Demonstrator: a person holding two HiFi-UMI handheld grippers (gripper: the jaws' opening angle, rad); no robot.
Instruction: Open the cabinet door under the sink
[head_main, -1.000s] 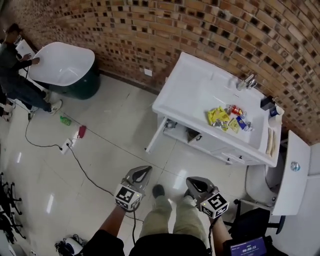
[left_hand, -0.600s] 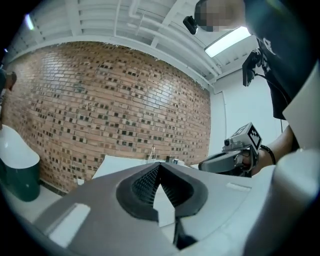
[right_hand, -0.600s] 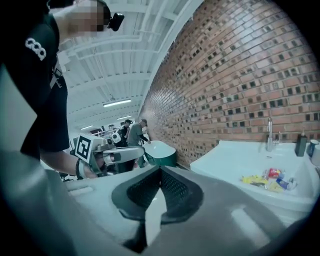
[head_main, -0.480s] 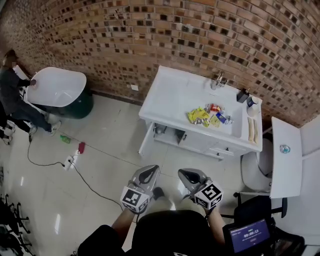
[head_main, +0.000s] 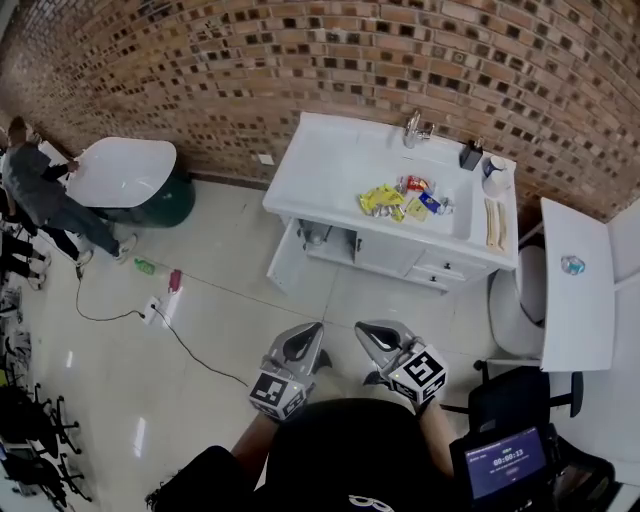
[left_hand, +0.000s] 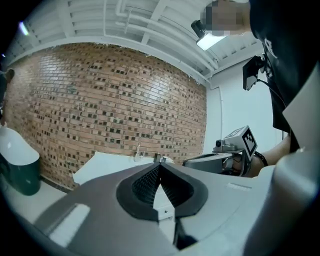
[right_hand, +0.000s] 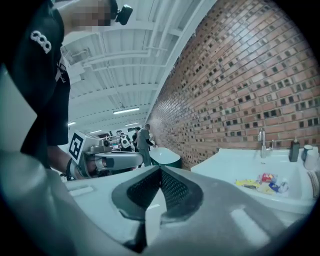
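The white sink cabinet (head_main: 330, 165) stands against the brick wall. Its left door (head_main: 281, 257) hangs swung open toward the floor side, and the shelf behind it shows. Snack packets (head_main: 395, 200) lie in the basin below the faucet (head_main: 412, 128). My left gripper (head_main: 315, 331) and right gripper (head_main: 362, 329) are held side by side in front of me, well short of the cabinet, both shut and empty. In the left gripper view the pads meet at the gripper's tip (left_hand: 159, 165). The right gripper (right_hand: 160, 169) shows the same in its own view, with the basin (right_hand: 240, 167) beyond it.
A white bathtub on a dark green base (head_main: 125, 175) sits at the left wall with a person (head_main: 35, 195) beside it. A power strip and cable (head_main: 160, 305) lie on the tiled floor. A toilet (head_main: 515, 310), a white panel (head_main: 575, 285) and a tablet (head_main: 505, 462) are at the right.
Both grippers have risen and stayed shut. The view has drawn back, so the cabinet now sits higher and smaller in the head view. The door stays open.
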